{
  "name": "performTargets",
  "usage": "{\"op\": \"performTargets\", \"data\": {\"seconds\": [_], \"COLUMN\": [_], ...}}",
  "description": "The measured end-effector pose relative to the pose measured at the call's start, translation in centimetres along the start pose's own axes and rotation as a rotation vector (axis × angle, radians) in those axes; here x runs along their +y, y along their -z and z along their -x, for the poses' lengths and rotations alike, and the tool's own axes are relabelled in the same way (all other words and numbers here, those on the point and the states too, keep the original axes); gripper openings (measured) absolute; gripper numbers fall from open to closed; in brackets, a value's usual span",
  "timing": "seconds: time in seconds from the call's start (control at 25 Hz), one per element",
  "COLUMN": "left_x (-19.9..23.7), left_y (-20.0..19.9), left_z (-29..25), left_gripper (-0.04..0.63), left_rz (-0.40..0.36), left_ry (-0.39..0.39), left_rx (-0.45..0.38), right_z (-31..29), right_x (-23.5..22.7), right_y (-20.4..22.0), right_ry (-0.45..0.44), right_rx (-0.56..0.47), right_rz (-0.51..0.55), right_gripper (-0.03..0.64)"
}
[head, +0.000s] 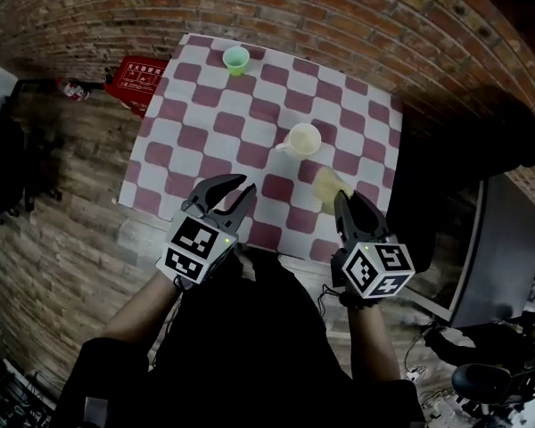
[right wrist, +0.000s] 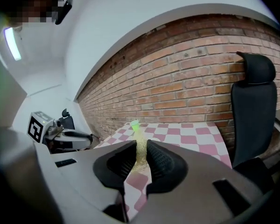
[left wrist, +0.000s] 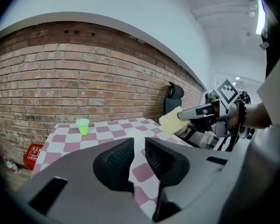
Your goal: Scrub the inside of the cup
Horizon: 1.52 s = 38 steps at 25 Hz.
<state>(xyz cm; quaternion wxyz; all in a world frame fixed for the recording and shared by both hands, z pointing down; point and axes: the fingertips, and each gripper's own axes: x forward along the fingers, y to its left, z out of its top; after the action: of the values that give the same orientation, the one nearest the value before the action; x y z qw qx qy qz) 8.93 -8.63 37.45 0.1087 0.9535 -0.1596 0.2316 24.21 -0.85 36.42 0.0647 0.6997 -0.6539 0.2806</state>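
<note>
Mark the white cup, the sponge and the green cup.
white cup (head: pixel 304 137), head view, its open inside.
sponge (left wrist: pixel 170 122), left gripper view, its free end.
green cup (head: pixel 236 58), head view, its open mouth.

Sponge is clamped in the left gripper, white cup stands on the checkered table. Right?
No: the right gripper clamps the sponge, as the right gripper view shows; the left gripper is open, empty. The white cup does stand on the checkered table.
</note>
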Motion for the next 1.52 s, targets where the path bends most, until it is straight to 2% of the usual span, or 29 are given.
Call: {"op": "performTargets", "data": {"seconds": [0.24, 0.48, 0.6, 0.8, 1.08, 1.24, 1.4, 1.52], "left_x": [1.2, 2.2, 3.1, 4.6, 5.7, 5.6, 5.1, 4.8], "left_y": [0.3, 3.2, 4.6, 6.6, 8.1, 8.1, 7.8, 7.8], "left_z": [-5.2, -10.2, -12.1, -15.2, -18.0, -18.8, -19.1, -19.2], "left_gripper": [0.081, 0.112, 0.120, 0.120, 0.120, 0.120, 0.119, 0.120], "left_rz": [-0.058, -0.087, -0.130, -0.206, -0.213, -0.235, -0.244, -0.240], "left_ry": [-0.052, -0.092, -0.078, -0.028, 0.021, 0.053, 0.071, 0.080], "left_rx": [0.106, 0.203, 0.252, 0.322, 0.356, 0.357, 0.348, 0.348], "right_z": [-6.2, -11.9, -14.1, -17.1, -21.2, -22.6, -23.2, -22.7], "right_x": [-3.8, -5.8, -5.4, -4.2, -3.7, -3.4, -2.9, -2.7], "right_y": [-1.7, -1.7, -1.3, 0.0, 4.0, 5.0, 5.3, 5.2], "right_ry": [-0.100, -0.161, -0.170, -0.165, -0.126, -0.103, -0.117, -0.144], "right_rx": [0.080, 0.154, 0.210, 0.351, 0.533, 0.586, 0.607, 0.611], "right_rz": [0.068, 0.127, 0.164, 0.297, 0.449, 0.502, 0.491, 0.391], "right_gripper": [0.074, 0.075, 0.075, 0.074, 0.075, 0.075, 0.075, 0.075]}}
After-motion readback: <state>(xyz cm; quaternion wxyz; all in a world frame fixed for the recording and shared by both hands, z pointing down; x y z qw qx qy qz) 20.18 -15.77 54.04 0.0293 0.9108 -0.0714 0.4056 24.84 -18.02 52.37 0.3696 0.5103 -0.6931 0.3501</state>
